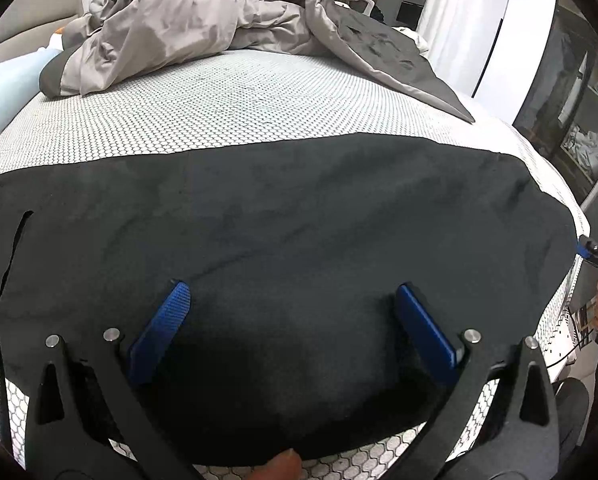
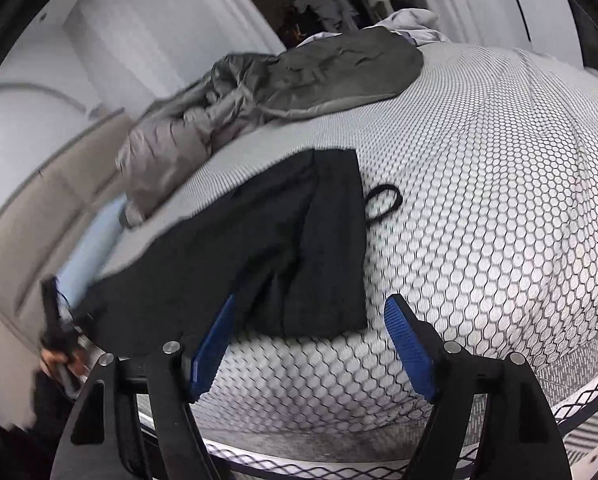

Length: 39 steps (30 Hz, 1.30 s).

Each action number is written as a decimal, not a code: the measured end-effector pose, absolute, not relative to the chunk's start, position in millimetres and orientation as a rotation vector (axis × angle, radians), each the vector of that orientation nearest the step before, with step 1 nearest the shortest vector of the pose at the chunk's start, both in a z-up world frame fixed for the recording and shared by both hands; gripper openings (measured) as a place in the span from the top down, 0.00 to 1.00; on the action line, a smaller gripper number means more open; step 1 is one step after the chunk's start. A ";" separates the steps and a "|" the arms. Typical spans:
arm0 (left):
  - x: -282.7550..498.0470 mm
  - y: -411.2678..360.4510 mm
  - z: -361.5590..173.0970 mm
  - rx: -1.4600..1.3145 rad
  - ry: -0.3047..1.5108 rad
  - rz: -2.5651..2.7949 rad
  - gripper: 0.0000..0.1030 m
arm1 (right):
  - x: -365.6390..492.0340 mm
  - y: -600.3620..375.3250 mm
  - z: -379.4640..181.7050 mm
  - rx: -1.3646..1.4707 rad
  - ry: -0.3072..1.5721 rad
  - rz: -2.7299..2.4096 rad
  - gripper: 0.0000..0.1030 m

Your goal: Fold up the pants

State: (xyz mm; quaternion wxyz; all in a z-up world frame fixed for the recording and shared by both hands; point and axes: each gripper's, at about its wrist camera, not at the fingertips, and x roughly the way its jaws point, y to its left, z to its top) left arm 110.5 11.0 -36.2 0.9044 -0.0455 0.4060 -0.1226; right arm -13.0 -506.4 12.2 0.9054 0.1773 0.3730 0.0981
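- One pair of black pants (image 1: pixel 283 216) lies flat on the bed (image 1: pixel 227 96), its long axis from 9 to 3 o'clock in the left view.
- One grey duvet (image 1: pixel 203 20) is bunched at 12 o'clock.
- Two grippers: left gripper (image 1: pixel 293 300) fingers apart over the pants; right gripper (image 2: pixel 309 316) fingers apart, empty, at the pants' end.

Both grippers have black angular frames with silver round pivot screws; the left gripper (image 1: pixel 293 292) and right gripper (image 2: pixel 311 306) carry ribbed blue fingers (image 1: pixel 161 328).

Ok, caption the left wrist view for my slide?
Open left claw poised over black pants spread flat on the honeycomb-patterned mattress.
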 end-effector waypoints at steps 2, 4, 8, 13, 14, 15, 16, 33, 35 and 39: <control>107.1 10.1 -36.1 -0.089 0.837 -0.269 0.01 | -20.1 -506.6 3.0 0.348 0.768 0.210 0.27; 105.7 9.2 -38.6 -0.066 0.841 -0.270 0.01 | -18.4 -505.0 -2.1 0.326 0.742 0.224 0.35; 113.0 14.3 -49.7 -0.074 0.888 -0.230 0.01 | -24.1 -494.2 -2.8 0.232 0.726 0.257 0.52; 117.4 18.9 -53.5 -0.081 0.903 -0.213 0.01 | -31.2 -493.0 19.6 0.040 0.770 0.280 0.56; 117.9 18.4 -54.1 -0.076 0.905 -0.211 0.01 | -31.3 -497.1 25.7 0.025 0.766 0.273 0.56; 118.0 17.8 -54.4 -0.071 0.906 -0.210 0.01 | -31.1 -501.2 30.0 0.014 0.761 0.267 0.56; 118.2 17.2 -54.8 -0.067 0.907 -0.211 0.01 | -30.4 -502.5 30.8 -0.005 0.763 0.252 0.56; 96.0 16.7 -23.6 -0.106 0.773 -0.272 0.01 | -87.8 -551.9 -2.4 0.615 0.710 0.096 0.17; 89.9 18.9 -16.3 -0.134 0.746 -0.287 0.01 | -84.3 -546.6 -14.0 0.778 0.690 0.182 0.17; 78.8 30.5 -9.0 -0.190 0.734 -0.263 0.01 | -61.7 -531.5 -14.7 0.843 0.677 0.174 0.17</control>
